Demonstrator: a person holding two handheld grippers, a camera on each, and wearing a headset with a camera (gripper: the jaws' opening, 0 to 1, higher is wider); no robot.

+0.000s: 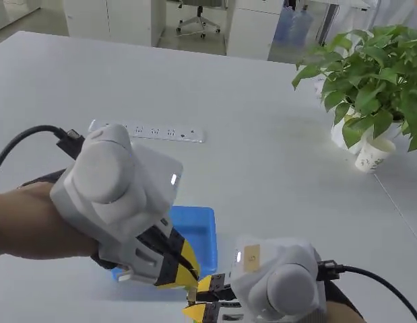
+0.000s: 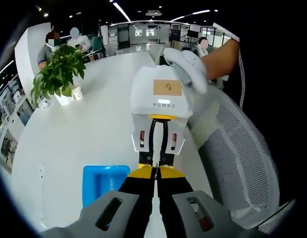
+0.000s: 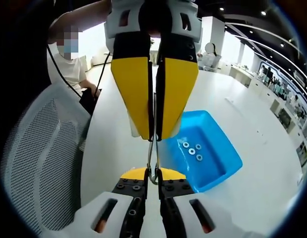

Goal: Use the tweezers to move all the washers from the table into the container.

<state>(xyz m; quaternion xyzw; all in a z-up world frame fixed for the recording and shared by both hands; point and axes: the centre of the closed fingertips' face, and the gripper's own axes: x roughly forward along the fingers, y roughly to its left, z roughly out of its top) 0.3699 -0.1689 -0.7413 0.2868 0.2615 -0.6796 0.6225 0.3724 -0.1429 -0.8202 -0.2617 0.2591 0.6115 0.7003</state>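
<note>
Near the front edge of the table (image 1: 262, 175), left gripper (image 2: 155, 172) and right gripper (image 3: 153, 176) meet tip to tip, just beside the blue container (image 3: 220, 171). Right gripper view: tweezers (image 3: 152, 158) run between the left gripper's yellow jaws, clamped on them. Lower end sits in the right gripper's closed jaws and looks pinched there too. Tweezers arms nearly together; tips hidden, can't tell if they grip anything. Three washers (image 3: 192, 151) lie close together on the container floor. Power strip (image 1: 147, 131) and potted plant (image 1: 370, 74) well apart.

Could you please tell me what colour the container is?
The container is blue, clearest in the right gripper view.
</note>
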